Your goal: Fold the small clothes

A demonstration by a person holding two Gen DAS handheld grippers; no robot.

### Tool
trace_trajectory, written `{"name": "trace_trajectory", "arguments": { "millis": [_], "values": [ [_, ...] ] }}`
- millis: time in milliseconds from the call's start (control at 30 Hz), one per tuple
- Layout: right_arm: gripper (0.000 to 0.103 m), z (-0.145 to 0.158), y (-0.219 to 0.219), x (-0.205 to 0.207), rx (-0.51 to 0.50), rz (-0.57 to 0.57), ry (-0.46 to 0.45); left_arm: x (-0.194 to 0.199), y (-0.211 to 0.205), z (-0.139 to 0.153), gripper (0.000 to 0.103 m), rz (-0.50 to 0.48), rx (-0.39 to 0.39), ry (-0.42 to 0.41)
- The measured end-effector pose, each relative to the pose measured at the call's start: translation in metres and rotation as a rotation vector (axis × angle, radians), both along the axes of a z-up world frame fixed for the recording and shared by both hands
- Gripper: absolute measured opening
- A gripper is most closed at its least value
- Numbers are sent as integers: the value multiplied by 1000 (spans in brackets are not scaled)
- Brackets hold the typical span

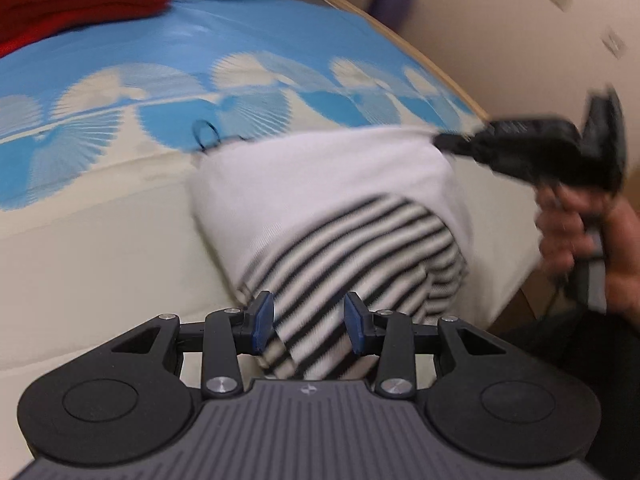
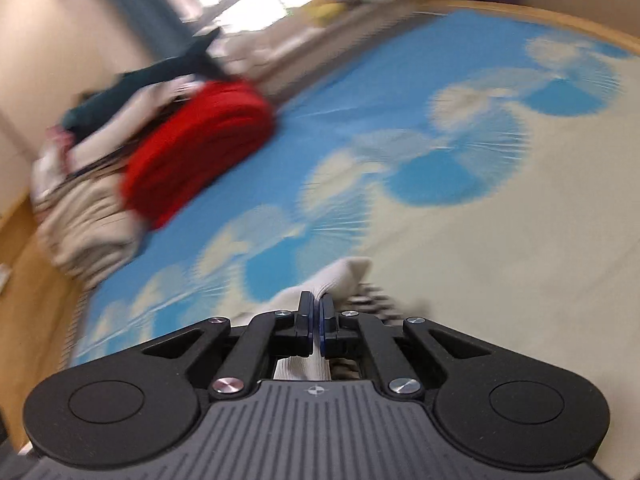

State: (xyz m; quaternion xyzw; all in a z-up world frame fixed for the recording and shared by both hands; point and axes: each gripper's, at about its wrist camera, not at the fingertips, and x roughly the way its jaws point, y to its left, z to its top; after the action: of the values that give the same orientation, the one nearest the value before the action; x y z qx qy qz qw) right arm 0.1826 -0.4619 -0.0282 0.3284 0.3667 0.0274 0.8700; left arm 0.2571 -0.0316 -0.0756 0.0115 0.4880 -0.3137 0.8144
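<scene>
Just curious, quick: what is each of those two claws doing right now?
Left gripper: open, striped garment lying between its fingers, not clamped.
Right gripper: closed, pinching the garment's white edge.

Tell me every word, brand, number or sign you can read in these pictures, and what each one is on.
No readable words or numbers anywhere.
Left gripper: only a small round crosshair mark on its grey ribbed body, no lettering.
Right gripper: the same crosshair mark in its own view.
Right gripper seen from the left wrist view: a pale strip, possibly lettering, on its black body, too blurred to read.
Striped garment: no visible label.
</scene>
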Motion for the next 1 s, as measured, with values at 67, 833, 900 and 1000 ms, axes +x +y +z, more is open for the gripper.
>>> {"name": "trace_trajectory", "arguments": {
  "millis": [67,833,900,1000],
  "values": [
    [2,-6,-6,1,-40,7,42,-2,-19,-13,44,-67,32,14],
    [2,-29,17,-40,-5,626,218,13,-5,-18,48,-41,50,49],
    [2,-20,-1,-49,40,593,158,10,-8,-17,48,-75,37,57],
    [2,-24,-9,-52,-7,571,186,5,-23,-31,48,-156,83,99]
  ]
}}
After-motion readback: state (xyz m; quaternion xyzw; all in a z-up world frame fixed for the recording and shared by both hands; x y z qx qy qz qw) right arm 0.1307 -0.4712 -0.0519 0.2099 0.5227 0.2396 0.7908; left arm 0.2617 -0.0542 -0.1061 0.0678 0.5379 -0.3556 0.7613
